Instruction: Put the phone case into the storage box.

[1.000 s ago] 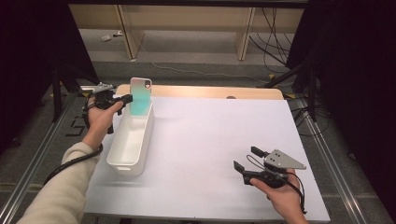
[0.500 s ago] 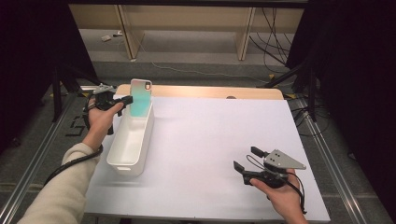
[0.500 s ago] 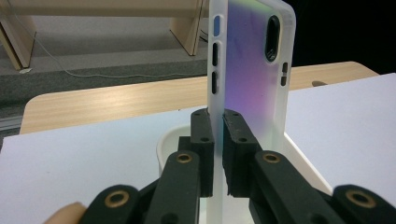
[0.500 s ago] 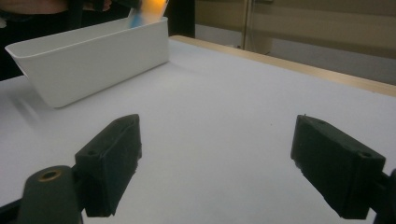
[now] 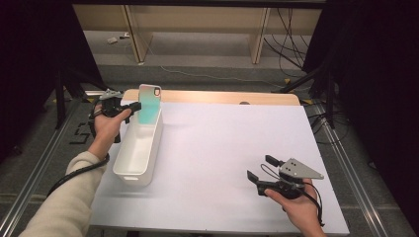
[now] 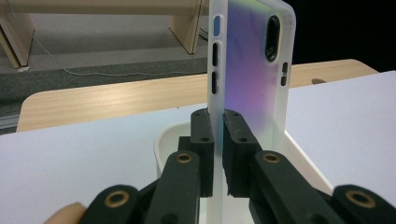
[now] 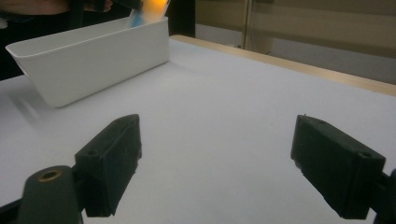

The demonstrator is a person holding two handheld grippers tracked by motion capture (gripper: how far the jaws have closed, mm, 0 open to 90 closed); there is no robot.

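The phone case (image 5: 148, 103) stands upright over the far end of the white bin (image 5: 140, 148), exactly where it stood a second ago; nothing has shifted in that time. The left gripper (image 6: 218, 140) pinches the case's lower edge between pressed pads, holding it above the bin rather than letting it go. That pause suggests the drop into the bin is yet to come. The right gripper (image 5: 259, 170) rests with jaws spread wide, empty, low over the desk (image 5: 222, 148), well apart from the bin.

Grey floor (image 5: 197, 64) with cables, wooden frame legs (image 5: 134, 29), black curtains (image 5: 375, 74).
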